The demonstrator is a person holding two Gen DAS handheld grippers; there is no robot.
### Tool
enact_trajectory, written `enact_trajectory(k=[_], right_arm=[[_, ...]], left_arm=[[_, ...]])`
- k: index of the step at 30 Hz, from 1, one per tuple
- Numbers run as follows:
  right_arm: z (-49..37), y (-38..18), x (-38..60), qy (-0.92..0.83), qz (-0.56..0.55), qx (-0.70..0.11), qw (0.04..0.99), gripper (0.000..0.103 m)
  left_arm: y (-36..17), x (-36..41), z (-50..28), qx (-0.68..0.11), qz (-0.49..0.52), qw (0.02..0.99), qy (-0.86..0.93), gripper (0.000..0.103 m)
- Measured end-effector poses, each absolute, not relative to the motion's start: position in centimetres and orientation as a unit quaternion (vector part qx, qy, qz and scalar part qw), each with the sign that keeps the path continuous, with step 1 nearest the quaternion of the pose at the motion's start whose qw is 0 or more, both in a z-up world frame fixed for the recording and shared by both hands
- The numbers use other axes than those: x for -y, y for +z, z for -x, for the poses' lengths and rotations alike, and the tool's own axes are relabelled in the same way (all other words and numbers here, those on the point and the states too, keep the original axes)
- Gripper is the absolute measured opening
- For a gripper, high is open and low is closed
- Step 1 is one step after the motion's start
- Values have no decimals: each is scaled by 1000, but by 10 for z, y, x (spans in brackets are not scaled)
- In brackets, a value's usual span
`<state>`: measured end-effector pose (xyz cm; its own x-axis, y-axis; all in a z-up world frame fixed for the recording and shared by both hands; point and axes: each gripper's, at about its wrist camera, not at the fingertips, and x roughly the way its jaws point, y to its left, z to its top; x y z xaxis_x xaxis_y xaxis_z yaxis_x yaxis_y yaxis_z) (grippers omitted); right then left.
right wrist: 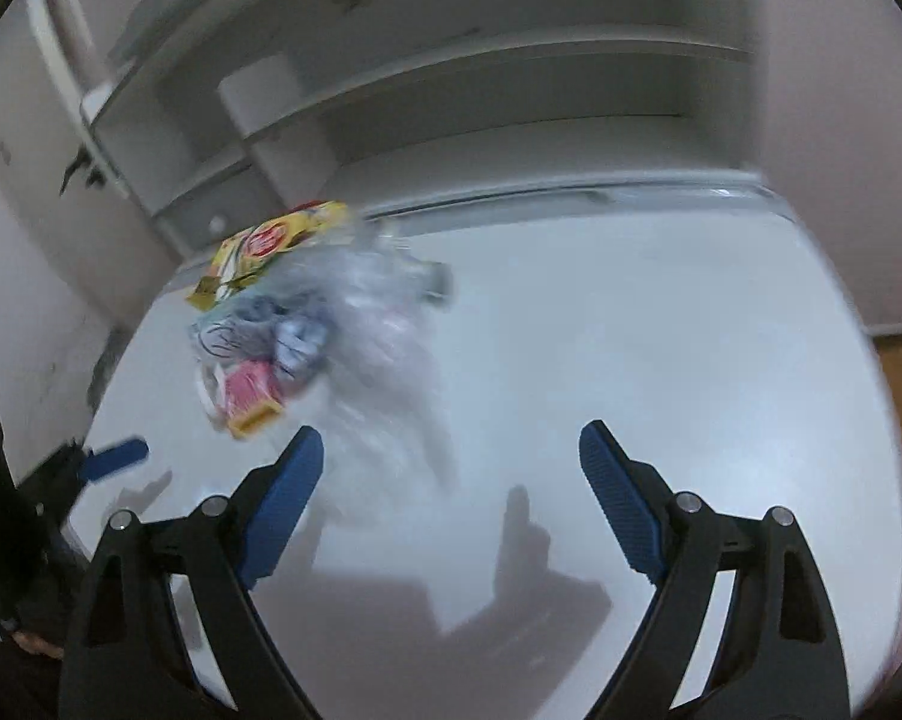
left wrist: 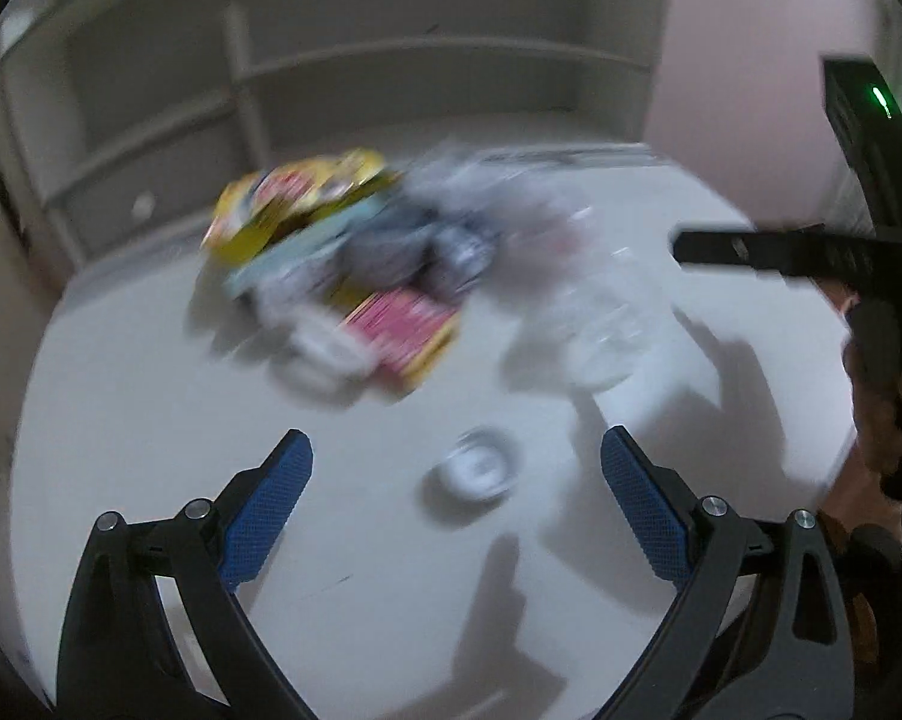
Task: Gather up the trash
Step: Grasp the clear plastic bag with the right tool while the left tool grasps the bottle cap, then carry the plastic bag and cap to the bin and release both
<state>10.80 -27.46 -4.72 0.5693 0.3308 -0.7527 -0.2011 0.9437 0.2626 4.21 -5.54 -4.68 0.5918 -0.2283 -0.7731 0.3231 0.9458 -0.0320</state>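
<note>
One blurred trash pile [left wrist: 355, 264]; items indistinct.

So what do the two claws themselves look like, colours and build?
Both look alike. The left claw has two black plastic arms that fork apart, each with round silver bolts at the pivots and a blue pad with a fine cross-hatched texture on its inner face. The right claw has the same black frame, silver bolts and blue textured pads. No cables or markings show.
</note>
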Motion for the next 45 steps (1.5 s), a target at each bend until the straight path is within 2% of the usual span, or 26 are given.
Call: enact_trajectory(k=[8,10,11,12,14,15,16,17,24,31,39,45], right_arm=[[-175,-71,231,162,-19,-480,862,84],[-181,-74,230,163,-19,-484,859,78],[-182,-77,228,162,-19,-486,859,72],[-183,-78,227,163,-18,-488,858,60],[-183,-79,225,166,-16,-488,857,41],[-181,-78,224,167,-14,-485,858,38],[-179,-77,223,166,-11,-481,861,36],[-176,-74,224,163,-9,-474,865,36],[-155,-48,249,153,-40,-441,884,35],[-114,-27,315,102,-88,-413,901,35],[-3,-43,460,-57,-176,-396,900,35],[115,-71,563,-204,-235,-382,870,35]], left_arm=[[-77,37,-60,-459,-36,874,-158,94],[-80,42,-64,-455,-46,875,-157,94],[-81,45,-66,-454,-56,876,-153,94],[-82,48,-67,-452,-65,877,-151,93],[-80,52,-65,-445,-71,880,-150,81],[-79,56,-64,-438,-83,883,-145,62],[-77,60,-64,-434,-89,884,-149,38],[-76,61,-66,-434,-89,883,-153,31],[-67,70,-69,-439,-85,879,-167,31],[-44,97,-78,-423,-77,879,-207,31],[-27,214,-52,-389,-93,855,-330,31],[-31,343,-9,-372,-116,795,-464,31]])
